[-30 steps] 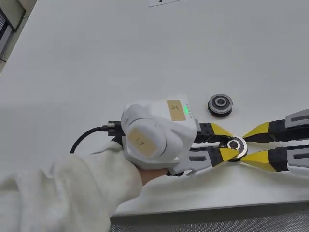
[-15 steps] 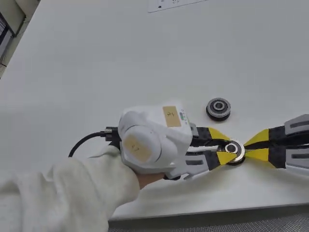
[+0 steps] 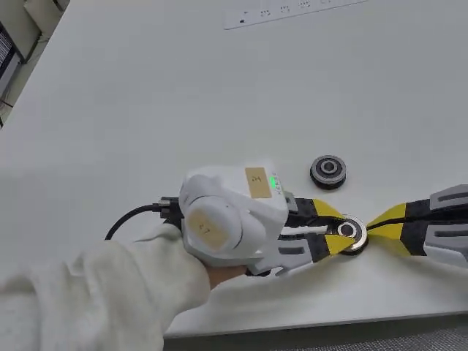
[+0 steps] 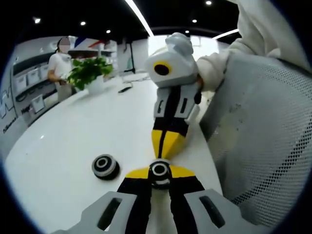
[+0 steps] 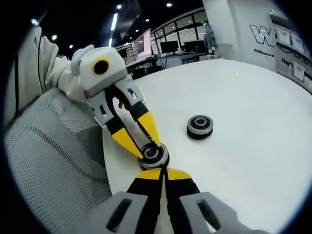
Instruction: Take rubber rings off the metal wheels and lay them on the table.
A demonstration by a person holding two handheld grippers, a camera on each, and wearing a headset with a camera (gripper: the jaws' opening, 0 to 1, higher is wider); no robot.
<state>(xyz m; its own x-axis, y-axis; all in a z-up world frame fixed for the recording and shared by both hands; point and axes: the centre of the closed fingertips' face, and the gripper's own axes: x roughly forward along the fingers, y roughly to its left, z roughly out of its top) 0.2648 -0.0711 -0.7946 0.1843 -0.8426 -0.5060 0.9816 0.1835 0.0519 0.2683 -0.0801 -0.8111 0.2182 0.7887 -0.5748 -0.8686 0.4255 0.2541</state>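
Note:
A metal wheel with a black rubber ring (image 3: 352,234) lies near the table's front edge. My left gripper (image 3: 345,232), held in a white-sleeved hand, reaches in from the left and is shut on that wheel (image 4: 160,170), one yellow tip on each side. My right gripper (image 3: 373,225) comes from the right. Its two tips (image 5: 163,171) are pressed together on the black ring at the wheel's near rim (image 5: 154,155). A second wheel with its ring (image 3: 328,171) lies flat and free on the table, a short way beyond the grippers (image 4: 105,166) (image 5: 200,126).
The white table (image 3: 219,88) stretches far back, with a white power strip (image 3: 292,11) at its far edge. Its front edge runs just below the grippers. A grey mesh chair (image 4: 263,122) stands at that edge. A potted plant (image 4: 87,73) and a person stand far off.
My right gripper's jaws, spread around the wheel a second ago, have come together at the wheel's rim. The left gripper keeps its hold; the camera has drifted slightly.

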